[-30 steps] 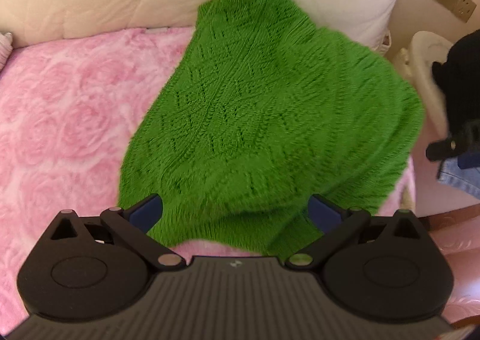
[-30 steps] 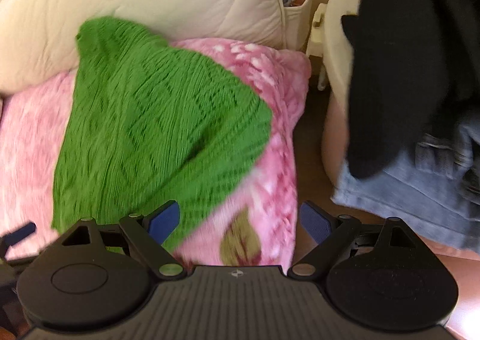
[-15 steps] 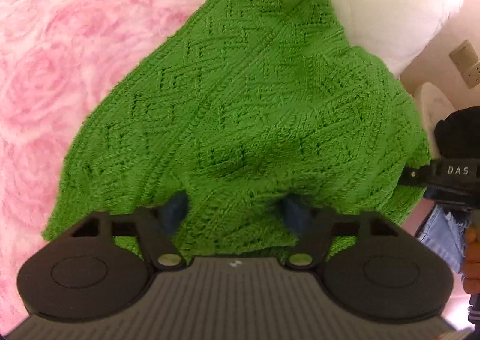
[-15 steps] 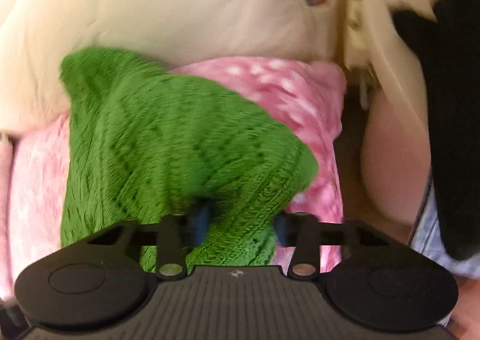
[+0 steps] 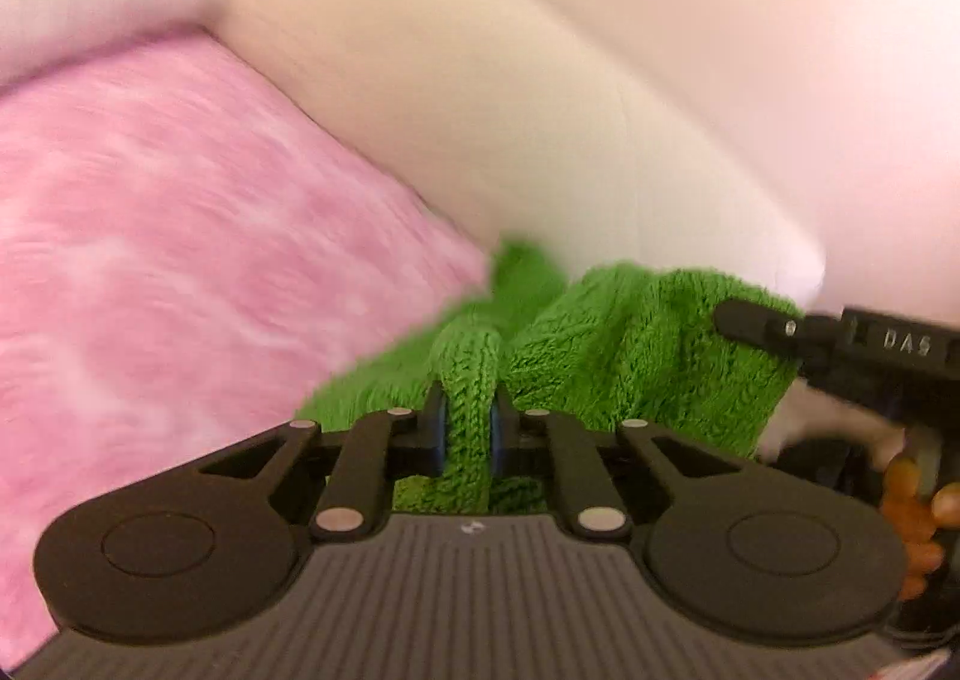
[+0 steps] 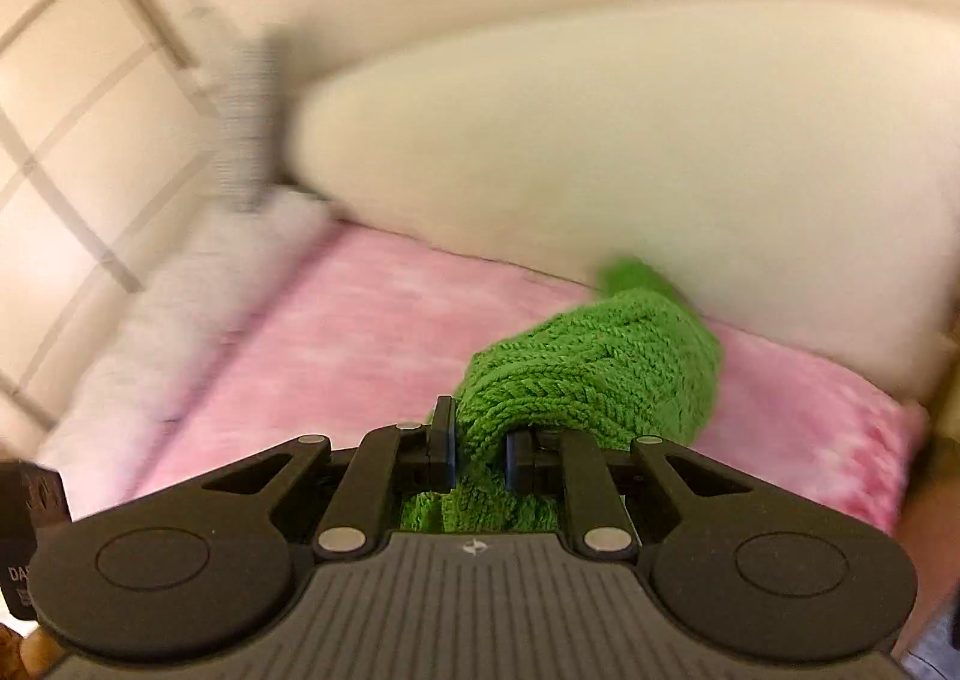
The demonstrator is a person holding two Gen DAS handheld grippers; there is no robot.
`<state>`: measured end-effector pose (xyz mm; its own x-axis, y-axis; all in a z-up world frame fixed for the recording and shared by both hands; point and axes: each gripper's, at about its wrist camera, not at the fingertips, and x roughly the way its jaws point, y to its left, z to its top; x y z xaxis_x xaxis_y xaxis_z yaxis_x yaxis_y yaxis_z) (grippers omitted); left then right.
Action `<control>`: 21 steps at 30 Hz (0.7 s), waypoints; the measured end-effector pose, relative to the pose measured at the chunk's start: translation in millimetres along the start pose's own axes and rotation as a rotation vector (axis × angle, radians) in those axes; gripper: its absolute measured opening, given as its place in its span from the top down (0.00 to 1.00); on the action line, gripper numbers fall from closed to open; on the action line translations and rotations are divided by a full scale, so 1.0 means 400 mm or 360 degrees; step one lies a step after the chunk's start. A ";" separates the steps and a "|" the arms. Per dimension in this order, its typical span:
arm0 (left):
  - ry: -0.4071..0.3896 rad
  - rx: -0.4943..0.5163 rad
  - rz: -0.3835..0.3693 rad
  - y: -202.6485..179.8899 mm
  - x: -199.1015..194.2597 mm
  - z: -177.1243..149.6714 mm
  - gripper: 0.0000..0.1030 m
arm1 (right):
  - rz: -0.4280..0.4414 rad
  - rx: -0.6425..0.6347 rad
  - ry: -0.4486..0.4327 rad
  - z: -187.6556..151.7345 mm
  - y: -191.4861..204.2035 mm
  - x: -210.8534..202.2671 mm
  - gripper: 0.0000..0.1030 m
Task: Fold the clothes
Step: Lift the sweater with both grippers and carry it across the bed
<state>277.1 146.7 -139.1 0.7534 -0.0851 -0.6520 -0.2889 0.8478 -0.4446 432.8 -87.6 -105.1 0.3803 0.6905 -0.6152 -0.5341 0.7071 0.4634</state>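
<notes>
Tongs pinch green knit sweater (image 5: 630, 356): left gripper (image 5: 467, 434) and right gripper (image 6: 478, 455) each clamp a bunched edge (likely carrying a fold over), above pink blanket (image 5: 180, 236).

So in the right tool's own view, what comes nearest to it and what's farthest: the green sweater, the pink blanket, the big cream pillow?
1. Green knitted sweater: clamped in the right tool.
2. Pink blanket: spread underneath, running ahead and to both sides.
3. Cream pillow: farthest, lying across the back beyond the blanket.
</notes>
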 end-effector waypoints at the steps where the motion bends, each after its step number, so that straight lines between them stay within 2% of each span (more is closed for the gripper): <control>1: -0.0075 -0.0042 0.0032 0.015 -0.070 0.000 0.91 | 0.0070 -0.0048 -0.0007 0.005 0.046 -0.014 0.84; 5: -0.0345 -0.0133 0.0172 0.056 -0.344 -0.016 0.92 | 0.0339 -0.0248 -0.0037 0.000 0.239 -0.079 0.84; 10: -0.0677 -0.0193 0.0390 0.086 -0.740 -0.109 0.92 | 0.0641 -0.0400 -0.0030 -0.056 0.493 -0.162 0.84; 12: -0.0784 -0.0200 0.0488 0.084 -0.904 -0.156 0.92 | 0.0775 -0.0424 0.0004 -0.099 0.598 -0.196 0.84; 16: -0.0936 -0.0260 0.0695 0.085 -1.169 -0.264 0.92 | 0.1022 -0.0514 0.0117 -0.217 0.803 -0.270 0.84; 19: -0.1000 -0.0316 0.0861 0.095 -1.337 -0.360 0.91 | 0.1136 -0.0585 0.0216 -0.312 0.935 -0.311 0.83; 21: -0.0987 -0.0402 0.0986 0.125 -1.416 -0.421 0.84 | 0.1126 -0.0683 0.0401 -0.403 1.035 -0.320 0.64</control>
<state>-263.5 149.1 104.3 0.5816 0.7060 -0.4041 -0.8135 0.5020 -0.2937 41.2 91.9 62.6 -0.3006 0.8564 -0.4198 -0.8405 -0.0299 0.5409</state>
